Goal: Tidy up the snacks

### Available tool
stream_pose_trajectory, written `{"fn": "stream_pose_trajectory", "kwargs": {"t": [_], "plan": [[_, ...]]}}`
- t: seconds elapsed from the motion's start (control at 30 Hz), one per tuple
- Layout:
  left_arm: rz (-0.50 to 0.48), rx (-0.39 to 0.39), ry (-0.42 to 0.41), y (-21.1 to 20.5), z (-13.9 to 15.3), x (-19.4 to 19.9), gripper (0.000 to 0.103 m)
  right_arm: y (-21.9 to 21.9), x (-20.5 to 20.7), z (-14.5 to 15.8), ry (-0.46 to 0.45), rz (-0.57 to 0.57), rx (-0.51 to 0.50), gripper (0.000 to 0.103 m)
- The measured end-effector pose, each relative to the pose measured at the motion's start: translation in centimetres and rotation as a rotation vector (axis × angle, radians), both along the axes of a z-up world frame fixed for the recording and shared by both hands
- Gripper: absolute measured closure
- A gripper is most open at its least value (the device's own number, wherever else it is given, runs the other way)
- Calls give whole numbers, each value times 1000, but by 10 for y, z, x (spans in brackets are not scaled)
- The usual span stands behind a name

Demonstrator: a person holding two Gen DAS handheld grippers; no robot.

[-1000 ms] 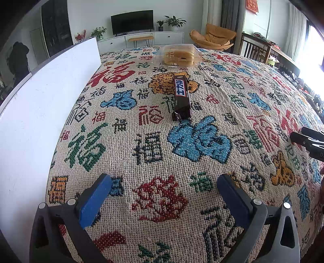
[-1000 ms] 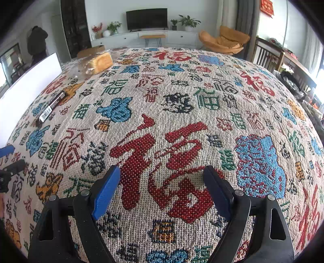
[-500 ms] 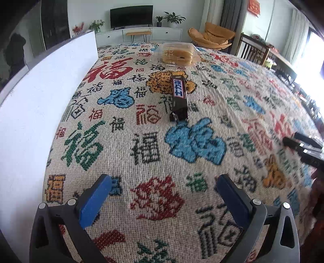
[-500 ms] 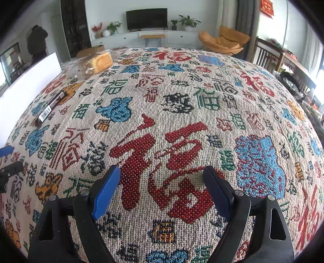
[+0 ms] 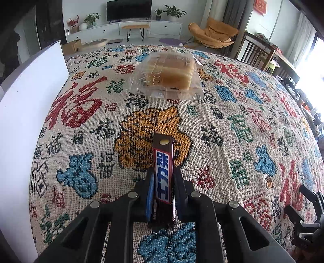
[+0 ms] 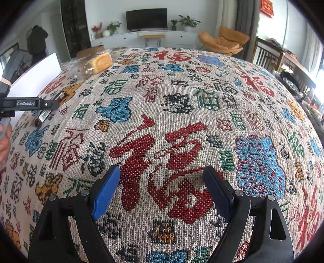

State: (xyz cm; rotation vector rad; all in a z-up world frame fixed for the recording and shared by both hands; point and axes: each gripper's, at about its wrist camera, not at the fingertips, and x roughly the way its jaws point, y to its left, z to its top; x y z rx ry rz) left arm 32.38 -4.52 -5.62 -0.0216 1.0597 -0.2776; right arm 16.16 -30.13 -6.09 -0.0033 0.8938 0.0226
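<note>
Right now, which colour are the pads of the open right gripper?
Blue pads, seen best in the right wrist view.

Dark brown candy bar (image 5: 163,178); beige tablecloth (image 5: 222,131) with multicoloured characters.

patterned tablecloth (image 5: 232,141) | white board (image 5: 24,113) | television (image 6: 146,19) | orange chair (image 5: 214,33)
</note>
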Motion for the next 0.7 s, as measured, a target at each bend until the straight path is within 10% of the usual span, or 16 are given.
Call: {"fn": "stream_pose_trajectory", "kwargs": {"t": [0.33,0.53,0.7], "plan": [[44,58,-25,56,3,-78,85,0,0,0,-1,0,1,17],[69,141,-104,66,-9,-89,25,0,0,0,-1,0,2,17],[107,102,-119,80,-14,-87,10,0,0,0,-2,0,2,16]]}}
